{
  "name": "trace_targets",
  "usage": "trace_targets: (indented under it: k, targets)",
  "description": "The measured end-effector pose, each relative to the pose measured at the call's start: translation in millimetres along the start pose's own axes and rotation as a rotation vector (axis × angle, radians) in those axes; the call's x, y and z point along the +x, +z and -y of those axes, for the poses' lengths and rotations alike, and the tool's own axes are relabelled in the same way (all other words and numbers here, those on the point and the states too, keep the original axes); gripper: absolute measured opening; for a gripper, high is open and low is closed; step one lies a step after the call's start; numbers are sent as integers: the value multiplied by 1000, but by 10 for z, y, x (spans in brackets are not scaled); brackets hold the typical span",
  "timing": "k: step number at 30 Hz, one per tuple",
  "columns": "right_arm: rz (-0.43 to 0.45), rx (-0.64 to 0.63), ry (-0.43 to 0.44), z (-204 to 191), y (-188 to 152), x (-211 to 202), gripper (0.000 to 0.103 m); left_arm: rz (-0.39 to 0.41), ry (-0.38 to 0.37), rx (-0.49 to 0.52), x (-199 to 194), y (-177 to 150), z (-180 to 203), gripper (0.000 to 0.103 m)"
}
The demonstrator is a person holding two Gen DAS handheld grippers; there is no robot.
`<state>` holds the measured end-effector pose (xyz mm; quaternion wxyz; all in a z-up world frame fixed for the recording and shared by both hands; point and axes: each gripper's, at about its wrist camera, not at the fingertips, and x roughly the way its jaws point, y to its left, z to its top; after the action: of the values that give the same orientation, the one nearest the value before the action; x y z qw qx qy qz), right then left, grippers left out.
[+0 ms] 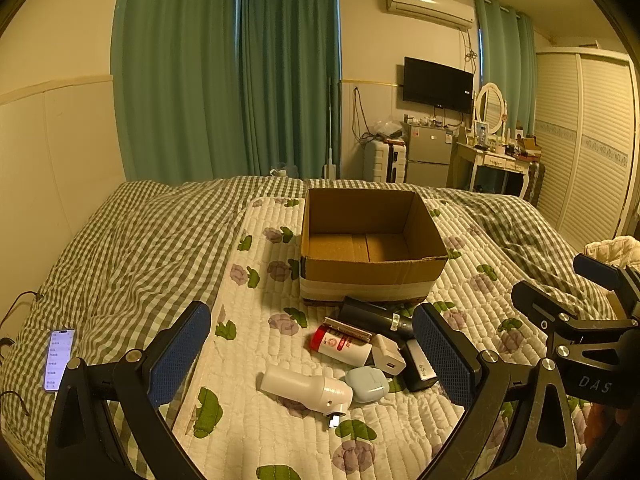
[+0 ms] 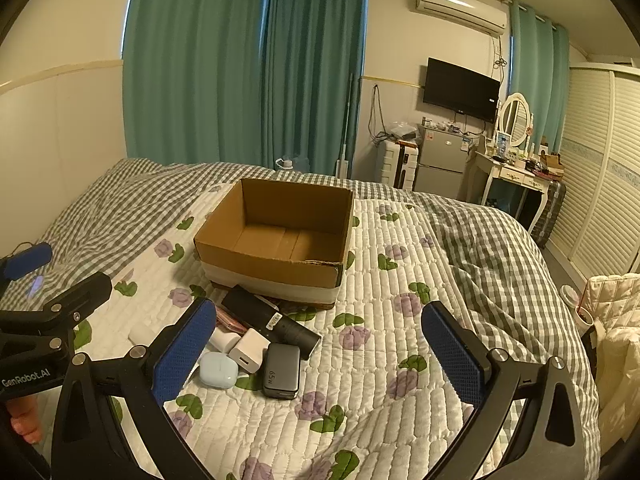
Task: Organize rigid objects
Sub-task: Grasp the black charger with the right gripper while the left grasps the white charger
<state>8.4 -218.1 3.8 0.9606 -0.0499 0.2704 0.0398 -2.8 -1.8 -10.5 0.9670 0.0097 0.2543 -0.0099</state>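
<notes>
left gripper: held wide open, nothing gripped | right gripper: held wide open, nothing gripped | cardboard box: seen empty | small items: piled just before box

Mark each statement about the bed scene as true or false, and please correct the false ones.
1. The brown cardboard box is empty. True.
2. The pale blue earbud case lies inside the box. False: it lies on the quilt, before the box.
3. The left tongs are open. True.
4. The right tongs hold the dark grey 65W charger. False: they are open and hold nothing.
</notes>
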Motion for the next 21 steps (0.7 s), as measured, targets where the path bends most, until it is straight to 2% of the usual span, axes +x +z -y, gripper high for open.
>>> trace_targets:
  k: [4,7,9,11,17,21]
  targets:
    - [-26,-13,-3,-11,14,68,103,-11,9,-4,60,11,-1,103]
    - [-80,-15,9,18,-10,251,103,-59,24,-12,260,25,-25,103]
    - [-138,-8,16,49,-66,461,100,-112,37,-15,446,-59,-49,103]
    - [-229,-10,34,47,-158,732,92,-165,49,-10,618,-153,-58,103]
    - [-460,-16,101,-72,-560,1444,84,-303,78,0,1039,-442,-95,103]
    - [-527,0,117,-140,-695,1754,78,-337,87,12,1190,-527,-79,103]
